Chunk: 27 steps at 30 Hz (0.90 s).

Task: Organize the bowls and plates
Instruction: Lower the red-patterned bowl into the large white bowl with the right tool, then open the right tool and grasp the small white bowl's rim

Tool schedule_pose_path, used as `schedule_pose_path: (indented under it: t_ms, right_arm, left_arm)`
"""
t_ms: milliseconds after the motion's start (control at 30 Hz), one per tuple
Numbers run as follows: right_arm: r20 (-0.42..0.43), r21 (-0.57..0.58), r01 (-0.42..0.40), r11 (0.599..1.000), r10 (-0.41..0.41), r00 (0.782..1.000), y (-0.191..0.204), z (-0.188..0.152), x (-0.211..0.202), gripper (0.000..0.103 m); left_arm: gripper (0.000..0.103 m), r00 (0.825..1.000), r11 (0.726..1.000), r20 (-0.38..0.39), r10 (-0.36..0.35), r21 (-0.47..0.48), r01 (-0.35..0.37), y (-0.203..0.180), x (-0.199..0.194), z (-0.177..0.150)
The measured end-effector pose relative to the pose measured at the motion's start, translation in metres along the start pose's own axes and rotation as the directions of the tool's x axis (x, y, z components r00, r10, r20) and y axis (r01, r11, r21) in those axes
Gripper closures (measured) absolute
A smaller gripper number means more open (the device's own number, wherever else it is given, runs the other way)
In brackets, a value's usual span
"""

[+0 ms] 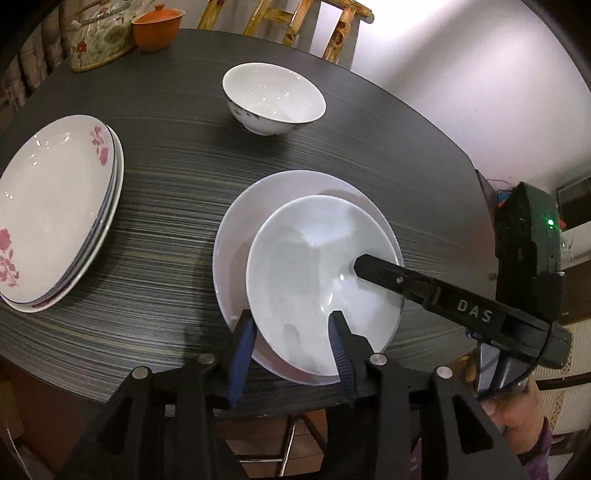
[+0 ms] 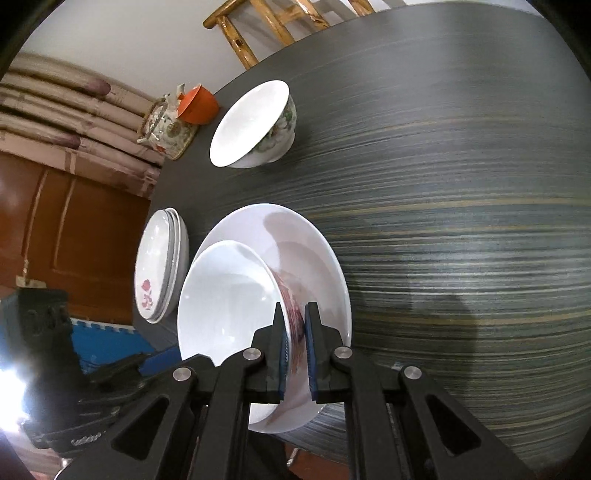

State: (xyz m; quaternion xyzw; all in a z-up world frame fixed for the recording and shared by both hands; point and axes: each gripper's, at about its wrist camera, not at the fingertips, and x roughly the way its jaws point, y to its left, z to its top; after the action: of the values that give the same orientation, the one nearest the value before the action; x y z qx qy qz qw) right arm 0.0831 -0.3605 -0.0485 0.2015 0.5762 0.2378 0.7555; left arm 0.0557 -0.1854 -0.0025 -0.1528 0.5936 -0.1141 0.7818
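A white bowl (image 1: 314,258) (image 2: 225,295) with a red pattern on its outside rests inside a wider white dish (image 1: 236,229) (image 2: 314,251) near the table's front edge. My right gripper (image 2: 295,306) is shut on the bowl's right rim, one finger inside and one outside. In the left wrist view the right gripper (image 1: 360,264) reaches in from the right. My left gripper (image 1: 291,314) straddles the near rim with its jaws apart, and the pads do not press the wall. A second white bowl (image 1: 273,98) (image 2: 251,125) with a floral outside stands alone farther back.
A stack of flowered plates (image 1: 55,203) (image 2: 159,273) lies at the left of the dark striped table (image 1: 166,147) (image 2: 461,221). A floral teapot (image 1: 99,37) (image 2: 162,129) and an orange lidded cup (image 1: 157,27) (image 2: 197,103) stand at the far edge, with wooden chairs (image 1: 288,18) behind.
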Motion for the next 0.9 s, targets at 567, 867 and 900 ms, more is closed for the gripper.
schedule_pose_path:
  t_ms: [567,867,900]
  right_arm:
    - [0.088,-0.031,-0.004,1.000,0.007,0.996,-0.003,0.006,-0.026,0.081]
    - [0.144,-0.015,-0.129,0.991,0.130,0.981,-0.006,0.043,-0.052,0.080]
    - [0.142,-0.014,-0.140,0.990,0.140,0.980,-0.006,0.048,-0.052,0.080]
  left_arm:
    - [0.055,0.997,0.992,0.075,-0.021,-0.120,0.030,0.044,-0.039,0.003]
    - [0.055,0.990,0.996,0.137,-0.040,-0.073,0.050,0.033,-0.037,0.031]
    - [0.055,0.989,0.997,0.141,-0.039,-0.065,0.048,0.032,-0.035,0.036]
